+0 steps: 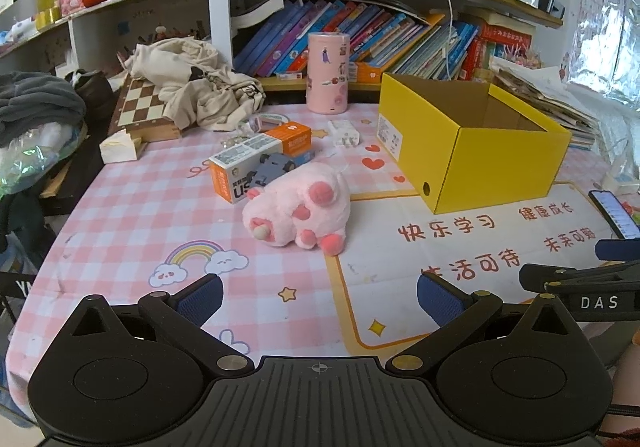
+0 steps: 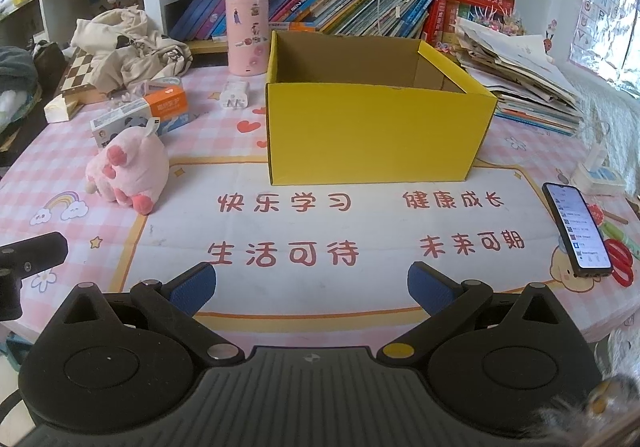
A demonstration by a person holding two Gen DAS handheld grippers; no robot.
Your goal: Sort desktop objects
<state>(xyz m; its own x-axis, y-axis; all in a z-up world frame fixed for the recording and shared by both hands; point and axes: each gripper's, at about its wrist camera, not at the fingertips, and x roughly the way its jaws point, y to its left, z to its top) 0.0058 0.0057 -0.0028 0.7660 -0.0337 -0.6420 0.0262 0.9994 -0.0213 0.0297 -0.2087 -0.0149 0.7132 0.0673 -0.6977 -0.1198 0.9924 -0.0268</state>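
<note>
An open yellow cardboard box [image 1: 472,143] [image 2: 372,127] stands on the pink desk mat; what its inside shows is bare. A pink plush toy [image 1: 298,209] [image 2: 130,173] lies to its left. Behind the plush sit an orange-and-white carton [image 1: 256,157] [image 2: 140,115], a small grey toy car [image 1: 274,169] and a white charger plug [image 1: 344,133] [image 2: 236,95]. A pink cylinder [image 1: 327,73] [image 2: 247,35] stands at the back. My left gripper [image 1: 320,301] hovers open near the desk's front edge, short of the plush. My right gripper [image 2: 312,289] is open in front of the box, holding nothing.
A phone [image 2: 578,231] [image 1: 614,213] lies at the right with red scissors [image 2: 620,259] beside it. A chessboard [image 1: 142,109] under crumpled cloth [image 1: 192,83] fills the back left, by a tissue pack [image 1: 118,147]. Book shelves [image 1: 360,39] line the back; papers [image 2: 520,79] pile at right.
</note>
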